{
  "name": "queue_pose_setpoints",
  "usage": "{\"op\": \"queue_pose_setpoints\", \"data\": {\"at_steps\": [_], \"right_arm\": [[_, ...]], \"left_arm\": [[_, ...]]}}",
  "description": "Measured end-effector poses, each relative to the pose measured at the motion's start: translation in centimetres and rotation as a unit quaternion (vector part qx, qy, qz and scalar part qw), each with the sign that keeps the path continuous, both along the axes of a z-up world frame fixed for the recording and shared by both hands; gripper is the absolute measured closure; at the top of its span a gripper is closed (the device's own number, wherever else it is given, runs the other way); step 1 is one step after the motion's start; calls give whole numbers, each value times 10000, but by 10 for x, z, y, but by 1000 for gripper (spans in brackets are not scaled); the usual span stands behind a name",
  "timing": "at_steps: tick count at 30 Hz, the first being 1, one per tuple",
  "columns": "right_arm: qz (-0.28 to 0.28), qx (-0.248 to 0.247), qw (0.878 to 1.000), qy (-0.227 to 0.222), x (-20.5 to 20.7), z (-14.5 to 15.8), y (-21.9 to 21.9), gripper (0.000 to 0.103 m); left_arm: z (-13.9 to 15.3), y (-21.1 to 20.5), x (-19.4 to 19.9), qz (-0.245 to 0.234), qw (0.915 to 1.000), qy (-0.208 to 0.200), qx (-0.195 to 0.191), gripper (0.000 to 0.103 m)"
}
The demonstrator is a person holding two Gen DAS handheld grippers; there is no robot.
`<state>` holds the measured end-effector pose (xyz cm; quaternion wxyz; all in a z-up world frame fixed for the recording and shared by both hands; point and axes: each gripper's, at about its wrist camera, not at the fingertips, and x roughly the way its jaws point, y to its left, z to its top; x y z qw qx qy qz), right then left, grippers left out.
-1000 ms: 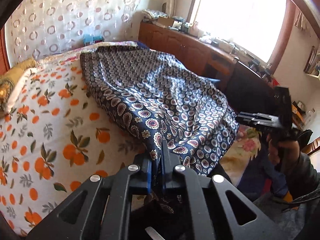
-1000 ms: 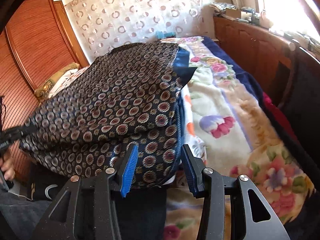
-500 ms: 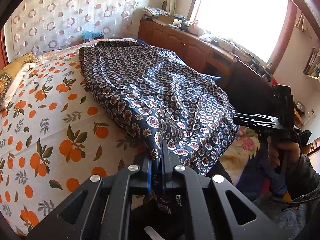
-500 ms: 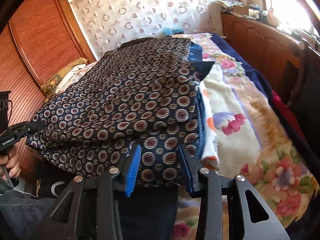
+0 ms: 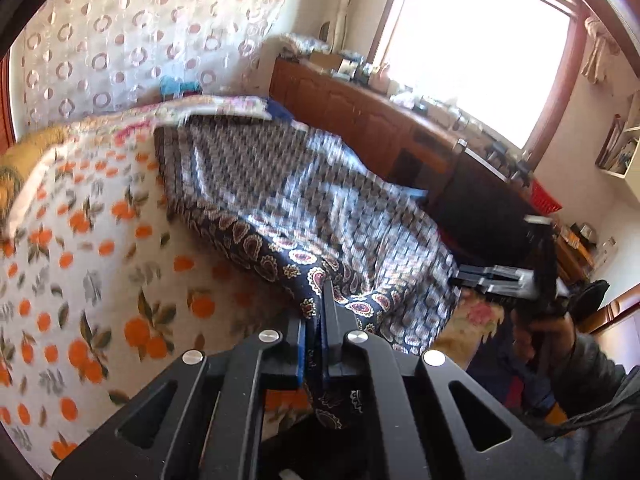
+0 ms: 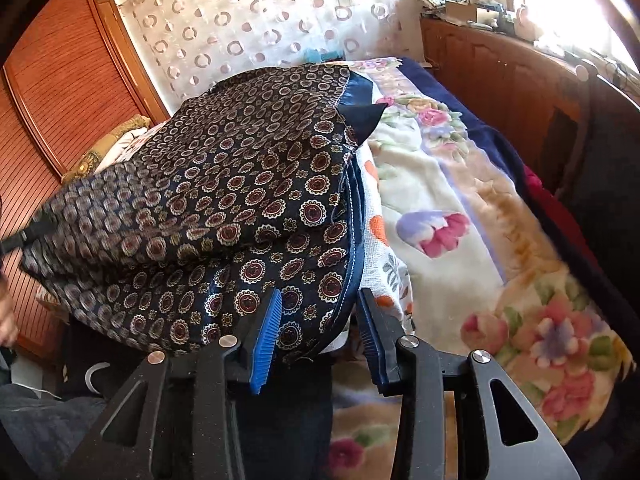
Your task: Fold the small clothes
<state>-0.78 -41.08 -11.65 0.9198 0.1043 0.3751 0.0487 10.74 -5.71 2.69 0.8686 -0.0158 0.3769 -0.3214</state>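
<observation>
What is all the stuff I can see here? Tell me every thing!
Patterned cloth: one, navy with round medallions, lying on the bed.
Orange-print sheet: one, white with oranges, left part of bed.
Flower blanket: one, cream with pink flowers, right part of bed.
Curtain: one, white with circles, behind the bed.
Wardrobe: one, reddish wood, left.
Wooden cabinet: one, brown, under the window.
Left tool: black, shut on the cloth's corner.
Right tool: black with blue pads, open around the cloth's edge.

Patterned garment (image 6: 240, 200) hangs between right gripper (image 6: 318, 334) jaws.
</observation>
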Motion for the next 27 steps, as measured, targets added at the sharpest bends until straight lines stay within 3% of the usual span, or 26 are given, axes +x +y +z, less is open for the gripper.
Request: {"op": "queue_pose_setpoints", "data": {"at_steps": [6, 8, 10, 13, 20, 27], "right_arm": [[39, 386, 9991, 190, 0, -2, -8, 63], [98, 333, 9992, 181, 0, 0, -8, 76], [-17, -33, 9999, 158, -1, 6, -3, 92], [-61, -153, 9999, -5, -4, 18, -3, 97], [19, -8, 9983, -590, -7, 47, 1, 98], [-92, 367, 9991, -200, 29, 25, -1, 95]], "left_arm": [[26, -8, 7, -61, 9993, -357, 82, 97], [24, -9, 7, -69, 9993, -343, 87, 97], [19, -9, 6, -69, 9994, -305, 128, 97], [12, -8, 4, -73, 9996, -222, 174, 97], [-8, -5, 2, -70, 9998, -15, 186, 97], [-20, -4, -2, -99, 9997, 122, 166, 97]]}}
